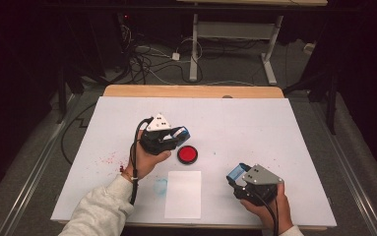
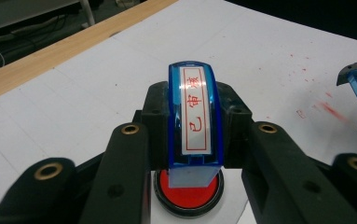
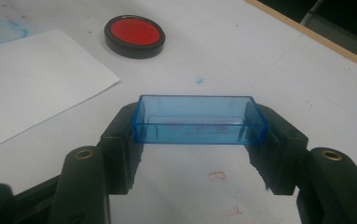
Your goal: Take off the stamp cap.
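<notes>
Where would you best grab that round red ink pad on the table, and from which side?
Take the ink pad by its black rim, tool coming straight down with a jaw on each side. It lies flat and low, so only the rim offers purchase; avoid the wet red face.

Between the 2 grippers only the red ink pad [image 1: 187,154] and flat paper sheet [image 1: 183,194] interrupt bare table [image 1: 255,128].

A white-topped bench [image 1: 255,123] with a wooden far edge carries 1 blank sheet of paper [image 1: 183,194] near its front edge. Just left of the sheet lies a pale blue smear [image 1: 161,186]. Red ink specks [image 1: 108,159] dot the surface farther left. Beyond the bench, tangled cables [image 1: 149,61] lie on the grey floor beside a white desk frame [image 1: 235,34].
</notes>
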A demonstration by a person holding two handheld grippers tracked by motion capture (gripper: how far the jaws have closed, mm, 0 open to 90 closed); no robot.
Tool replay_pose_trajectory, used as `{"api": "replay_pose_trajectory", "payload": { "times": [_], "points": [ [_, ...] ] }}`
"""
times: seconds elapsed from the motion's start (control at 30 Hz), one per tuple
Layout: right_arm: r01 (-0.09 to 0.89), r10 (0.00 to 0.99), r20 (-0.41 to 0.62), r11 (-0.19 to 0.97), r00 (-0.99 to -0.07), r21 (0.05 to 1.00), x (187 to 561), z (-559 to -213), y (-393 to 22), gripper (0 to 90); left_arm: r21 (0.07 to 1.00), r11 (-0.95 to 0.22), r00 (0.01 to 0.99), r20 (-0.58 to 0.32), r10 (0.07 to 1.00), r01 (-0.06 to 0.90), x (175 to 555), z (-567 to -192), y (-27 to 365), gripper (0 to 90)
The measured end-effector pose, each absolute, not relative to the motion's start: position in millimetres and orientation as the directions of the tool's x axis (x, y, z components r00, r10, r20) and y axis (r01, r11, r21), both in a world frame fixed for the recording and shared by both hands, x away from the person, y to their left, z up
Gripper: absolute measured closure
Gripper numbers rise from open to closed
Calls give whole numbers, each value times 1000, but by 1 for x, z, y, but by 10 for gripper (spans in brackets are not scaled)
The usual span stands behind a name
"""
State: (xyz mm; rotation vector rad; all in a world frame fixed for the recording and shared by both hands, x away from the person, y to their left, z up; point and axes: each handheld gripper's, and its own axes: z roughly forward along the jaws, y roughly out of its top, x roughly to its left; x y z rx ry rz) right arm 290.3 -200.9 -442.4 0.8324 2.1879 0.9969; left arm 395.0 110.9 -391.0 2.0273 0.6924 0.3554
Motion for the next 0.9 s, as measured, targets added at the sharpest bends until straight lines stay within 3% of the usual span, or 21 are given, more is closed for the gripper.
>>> {"api": "replay_pose_trajectory", "payload": {
  "times": [0.47, 0.9],
  "points": [
    [290, 735, -251, 522, -630, 802, 289, -441, -202, 406, 792, -478, 813, -41, 580, 381, 402, -425, 94, 683],
    [291, 742, -250, 515, -622, 806, 285, -440, -205, 406, 780, -504, 826, -29, 563, 371, 401, -430, 84, 682]
  ]
}}
